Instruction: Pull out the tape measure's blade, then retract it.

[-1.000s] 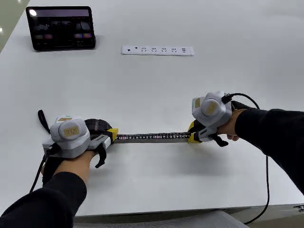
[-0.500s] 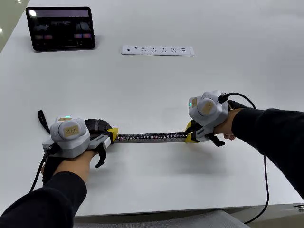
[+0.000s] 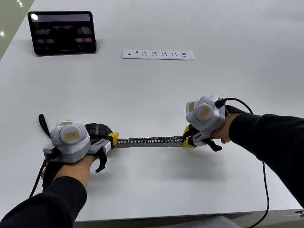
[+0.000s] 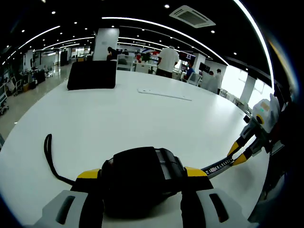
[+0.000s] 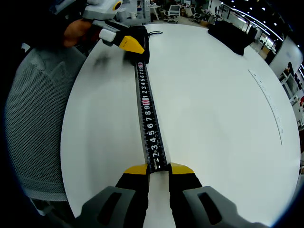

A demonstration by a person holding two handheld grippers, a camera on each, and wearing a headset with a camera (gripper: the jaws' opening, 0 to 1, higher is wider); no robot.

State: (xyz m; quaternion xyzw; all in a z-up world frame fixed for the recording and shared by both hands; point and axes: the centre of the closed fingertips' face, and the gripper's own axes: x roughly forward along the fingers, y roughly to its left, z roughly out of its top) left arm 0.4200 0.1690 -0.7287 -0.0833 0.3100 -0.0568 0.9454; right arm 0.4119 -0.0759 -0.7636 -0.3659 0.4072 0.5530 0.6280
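Observation:
A black tape measure case (image 4: pixel 142 178) sits between the yellow-tipped jaws of my left gripper (image 3: pixel 110 138), which is shut on it at the table's left front. Its case also shows in the head view (image 3: pixel 97 130) and far off in the right gripper view (image 5: pixel 138 40). A black blade (image 3: pixel 149 140) with white numbers runs right from the case, lying just above the table. My right gripper (image 3: pixel 186 141) is shut on the blade's end. In the right gripper view the blade (image 5: pixel 148 121) stretches away from my right gripper (image 5: pixel 158 170) toward the case.
A white table (image 3: pixel 156 90) carries a dark tablet (image 3: pixel 61 32) at the far left and a white power strip (image 3: pixel 158 54) at the far middle. A black strap (image 3: pixel 43 125) trails left of the case. A mesh chair (image 5: pixel 33 123) stands by the table's front edge.
My right gripper has moved left toward the case with the blade's end, so the drawn-out blade is shorter. The left gripper keeps its hold in place. The head camera tilted slightly.

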